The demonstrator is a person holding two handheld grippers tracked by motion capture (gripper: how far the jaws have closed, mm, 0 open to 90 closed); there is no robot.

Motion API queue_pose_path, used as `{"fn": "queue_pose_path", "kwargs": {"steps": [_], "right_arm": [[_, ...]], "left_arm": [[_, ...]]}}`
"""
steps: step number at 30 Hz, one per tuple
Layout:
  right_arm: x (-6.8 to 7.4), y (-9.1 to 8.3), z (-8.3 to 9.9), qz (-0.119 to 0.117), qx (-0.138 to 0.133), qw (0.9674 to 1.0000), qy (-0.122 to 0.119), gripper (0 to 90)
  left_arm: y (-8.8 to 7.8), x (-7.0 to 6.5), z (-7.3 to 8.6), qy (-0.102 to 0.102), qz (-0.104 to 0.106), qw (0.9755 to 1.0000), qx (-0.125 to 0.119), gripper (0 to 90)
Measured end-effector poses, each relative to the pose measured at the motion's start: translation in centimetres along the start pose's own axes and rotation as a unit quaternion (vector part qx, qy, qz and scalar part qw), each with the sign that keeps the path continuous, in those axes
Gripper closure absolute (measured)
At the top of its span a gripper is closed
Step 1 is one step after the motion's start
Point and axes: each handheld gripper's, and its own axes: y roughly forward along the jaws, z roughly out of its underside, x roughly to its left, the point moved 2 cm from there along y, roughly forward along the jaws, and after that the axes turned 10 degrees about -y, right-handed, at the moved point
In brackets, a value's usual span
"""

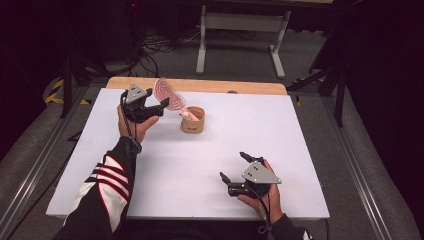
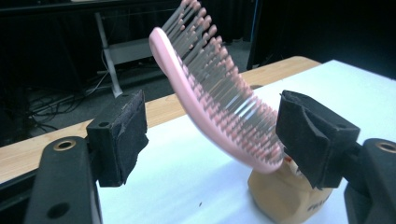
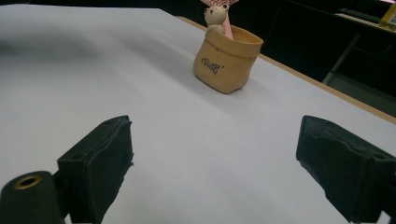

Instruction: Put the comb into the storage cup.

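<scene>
A pink hairbrush stands handle-down in a tan sack-shaped cup with a small bear figure on its rim, at the back left of the white table. My left gripper is at the brush head, open. In the left gripper view the brush leans between the two pads; the left pad stands well clear of it and the right pad is close to the bristles. The cup sits below. My right gripper rests open near the front edge, with nothing between its jaws; the cup lies far ahead.
The white table top stretches between the cup and my right gripper. A wooden strip borders its far edge. Beyond stand a grey metal frame and cables on the dark floor.
</scene>
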Motion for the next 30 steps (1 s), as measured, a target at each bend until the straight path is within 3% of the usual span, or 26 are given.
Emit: {"fn": "queue_pose_path", "kwargs": {"steps": [4,11,18,30], "right_arm": [[0.1,0.1,0.0,0.0,0.002,1.0,0.0,11.4],[0.2,0.2,0.0,-0.001,0.004,1.0,-0.004,11.4],[0.2,0.2,0.0,-0.001,0.005,1.0,-0.004,11.5],[0.4,0.4,0.0,-0.002,0.009,0.9999,-0.006,11.5]], "left_arm": [[-0.5,0.3,0.7,0.026,-0.01,0.9996,0.007,23.9],[-1.2,0.8,1.5,0.031,-0.006,0.9995,0.007,22.5],[-2.1,1.2,2.9,0.054,-0.003,0.9983,0.021,20.8],[-3.5,2.0,4.9,0.061,0.007,0.9978,0.024,18.9]]}}
